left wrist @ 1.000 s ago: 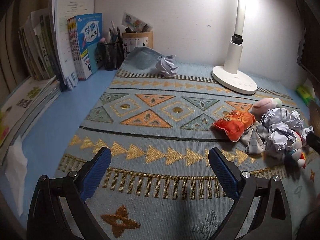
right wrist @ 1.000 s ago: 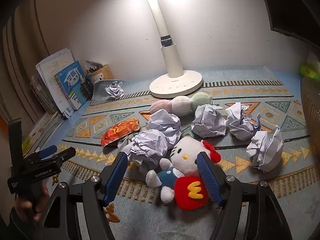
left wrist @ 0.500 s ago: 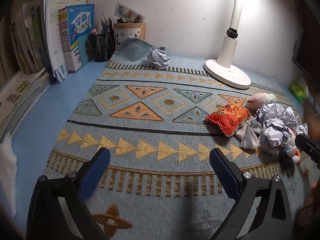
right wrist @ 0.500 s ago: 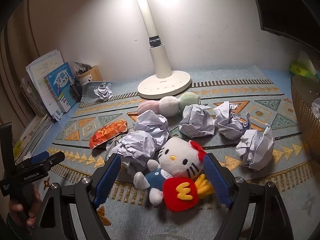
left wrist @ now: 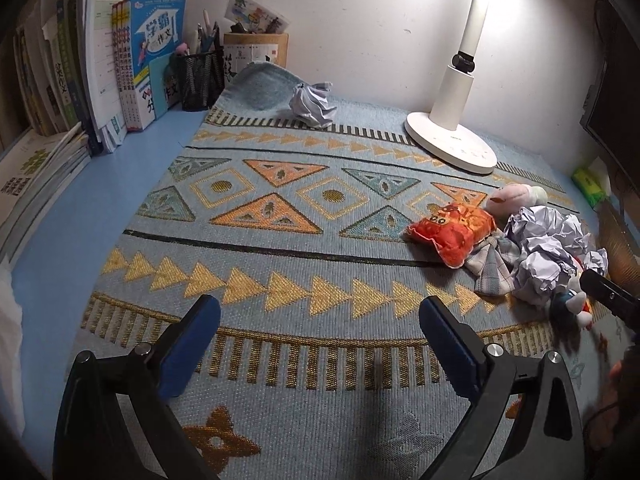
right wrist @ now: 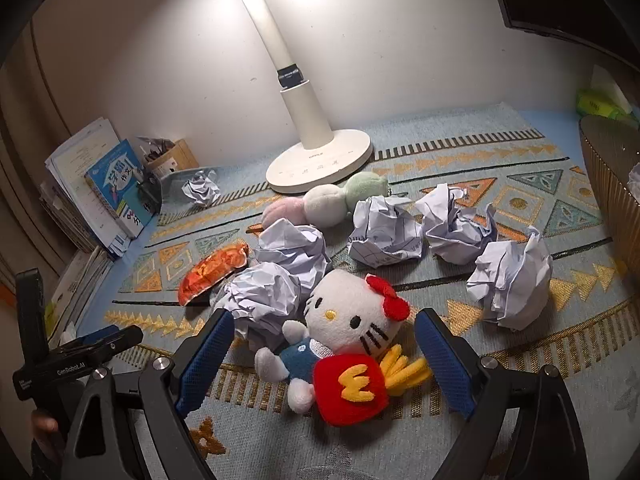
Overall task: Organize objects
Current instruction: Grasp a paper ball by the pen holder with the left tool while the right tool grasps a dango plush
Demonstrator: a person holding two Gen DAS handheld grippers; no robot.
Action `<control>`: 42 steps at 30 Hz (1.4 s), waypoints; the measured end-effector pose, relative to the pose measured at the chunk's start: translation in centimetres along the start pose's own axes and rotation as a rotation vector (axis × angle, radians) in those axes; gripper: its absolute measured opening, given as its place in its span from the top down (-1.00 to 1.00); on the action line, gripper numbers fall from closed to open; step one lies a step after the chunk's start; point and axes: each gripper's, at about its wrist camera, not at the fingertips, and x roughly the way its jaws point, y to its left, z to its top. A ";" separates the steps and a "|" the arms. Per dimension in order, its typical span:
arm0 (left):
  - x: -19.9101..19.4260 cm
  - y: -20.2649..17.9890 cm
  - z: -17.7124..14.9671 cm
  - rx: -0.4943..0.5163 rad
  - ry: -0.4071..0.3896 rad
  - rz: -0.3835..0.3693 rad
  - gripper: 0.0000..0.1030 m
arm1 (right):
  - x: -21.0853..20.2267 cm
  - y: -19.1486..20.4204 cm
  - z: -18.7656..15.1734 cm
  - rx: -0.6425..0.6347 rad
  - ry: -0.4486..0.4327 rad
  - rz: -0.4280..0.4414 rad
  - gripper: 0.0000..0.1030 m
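Right gripper: jaws spread wide on either side of the Hello Kitty plush, not touching it, seemingly lined up for a pick. Plush lies on the patterned mat, crumpled paper balls from 10 to 2 o'clock. Left gripper: open, empty, hovering over bare mat, apparently waiting.

Bare patterned mat lay open ahead of the left hand-held gripper; crumpled paper balls and a plush cat crowded the right.

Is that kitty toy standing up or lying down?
Lying down. The kitty toy rests on its back on the mat, face up, between the open right gripper fingers.
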 end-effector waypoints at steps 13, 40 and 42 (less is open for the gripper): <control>3.2 0.5 13.4 0.013 -0.103 -0.079 -0.98 | 5.7 1.5 10.8 0.277 0.191 0.194 -0.52; 11.8 -1.2 18.0 0.053 -0.083 -0.051 0.22 | 9.6 3.2 10.8 0.182 0.108 0.139 0.21; 9.0 -1.8 16.9 0.066 -0.102 -0.074 0.22 | 7.3 4.4 10.4 0.132 0.105 0.192 0.20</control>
